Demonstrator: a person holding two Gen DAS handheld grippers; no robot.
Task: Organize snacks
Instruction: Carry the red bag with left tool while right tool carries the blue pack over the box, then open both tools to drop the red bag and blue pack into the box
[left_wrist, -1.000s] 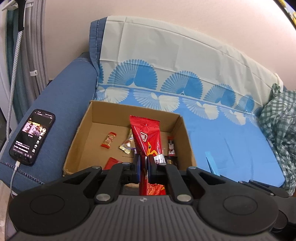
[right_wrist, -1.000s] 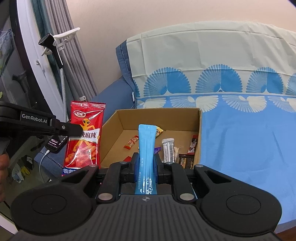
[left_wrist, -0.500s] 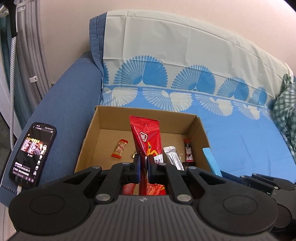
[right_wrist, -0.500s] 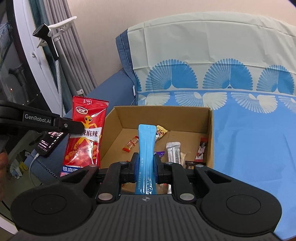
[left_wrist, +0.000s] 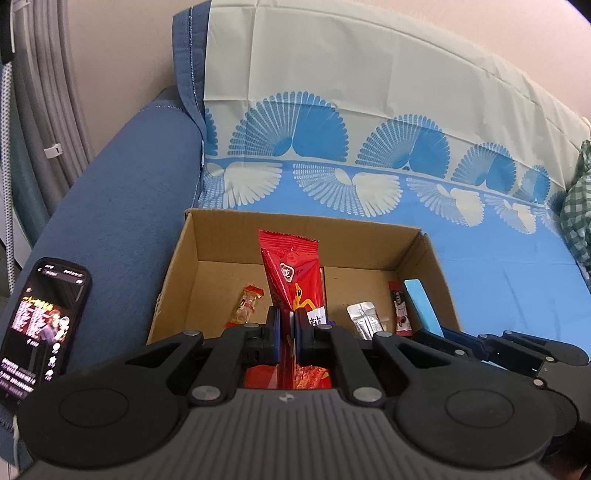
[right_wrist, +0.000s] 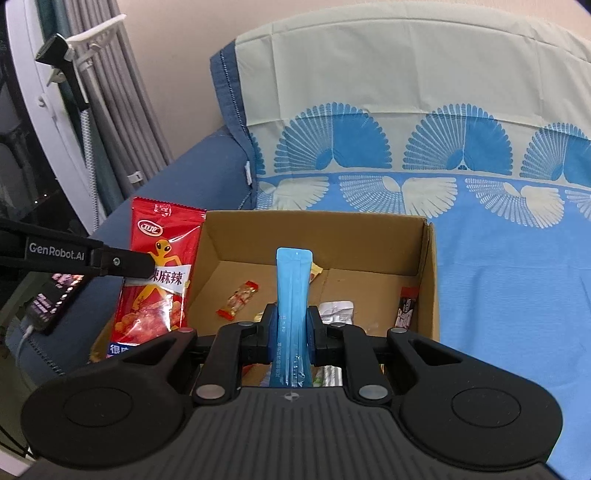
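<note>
Left gripper (left_wrist: 287, 334): we have it clamped shut on the red snack bag (left_wrist: 293, 275), which stands upright between the pads, its crimped top edge up, over the near side of the cardboard box (left_wrist: 299, 236).
Right gripper (right_wrist: 291, 330): we have it closed on the blue stick pack (right_wrist: 293, 284), which rises upright from the pads, also over the near edge of the box.
Red snack bag from the other side: in the right wrist view we see its printed face, with a yellow cartoon figure, beside the left wall of the box.
Cardboard box: open-topped, sitting on the blue patterned sheet (right_wrist: 517, 258) that covers a sofa, close to the blue armrest (left_wrist: 118, 206).
Inside the box: we see a small orange-red candy (right_wrist: 238, 300) on the floor left of centre, a silver packet (left_wrist: 364, 319) to the right, and a dark red-topped stick (right_wrist: 406, 308) by the right wall.
Phone (left_wrist: 40, 325): lying on the armrest left of the box, screen lit, a white cable at its near end.
Far right: green checked cloth (left_wrist: 576, 221) on the sheet.
</note>
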